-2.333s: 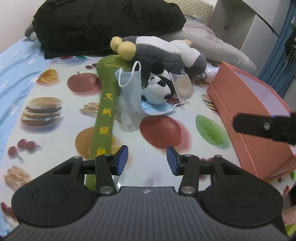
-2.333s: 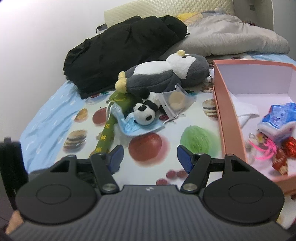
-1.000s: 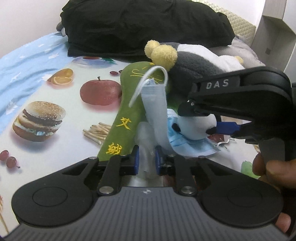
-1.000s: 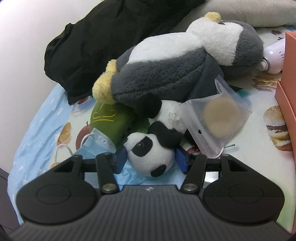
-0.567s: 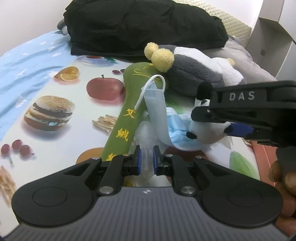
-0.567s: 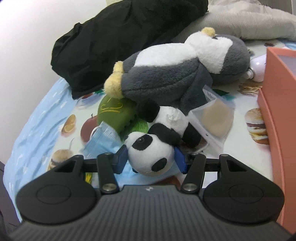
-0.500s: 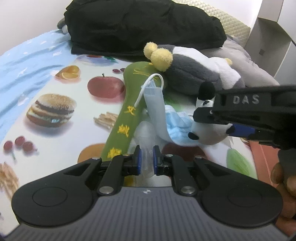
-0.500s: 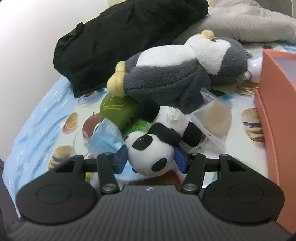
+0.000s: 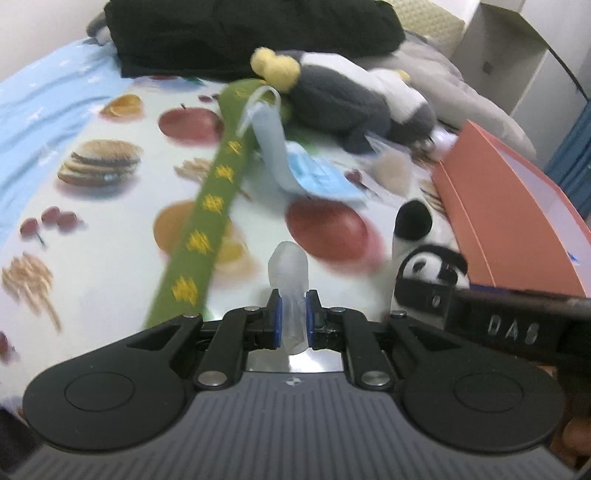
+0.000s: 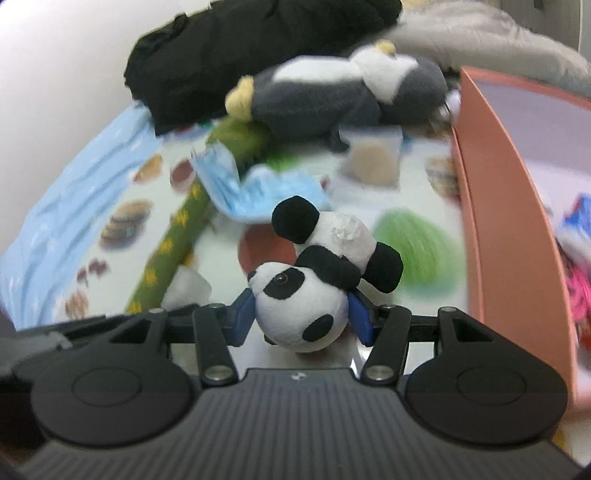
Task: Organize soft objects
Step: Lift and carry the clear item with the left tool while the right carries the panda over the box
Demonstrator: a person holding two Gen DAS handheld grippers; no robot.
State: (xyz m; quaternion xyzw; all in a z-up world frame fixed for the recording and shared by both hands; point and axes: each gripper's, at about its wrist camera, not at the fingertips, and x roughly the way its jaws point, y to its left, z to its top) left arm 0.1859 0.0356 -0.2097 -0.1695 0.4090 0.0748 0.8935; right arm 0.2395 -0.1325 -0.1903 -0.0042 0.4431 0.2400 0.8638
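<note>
— What has the left tool [image 9: 293, 317] got?

— Its blue pads are nearly together, pinched on a small clear plastic wrapper [image 9: 289, 273] that sticks up between them and past their tips. From the right wrist the same wrapper shows as a pale lump at the lower left, beside the green strip.

— And the right tool [image 10: 301, 314]?

— Clamped on the head of the small panda plush [image 10: 310, 273]. A pad presses each side of the white head, and the body and black limbs stick out ahead, tilted over. From the left wrist that panda sits at the lower right, just in front of the orange box [image 9: 517, 206].

— What lies beyond them?

— A bed with a food-print sheet [image 9: 92, 229]: burgers, apples, oranges. On it, a long green cloth strip with yellow characters [image 9: 207, 221] runs away from the left tool. Near its far end a blue face mask [image 9: 314, 177] lies crumpled, a second paler mask [image 9: 267, 136] draped beside it.

— Further back?

— A grey and white plush with yellow feet [image 9: 354, 99] lies on its side, touching the top of the green strip. A small clear bag with a tan disc [image 10: 373, 158] sits between that plush and the orange box. Behind everything, a black garment [image 9: 240, 33] is heaped by a grey pillow [image 9: 472, 103]. The box holds some coloured things, blurred.
</note>
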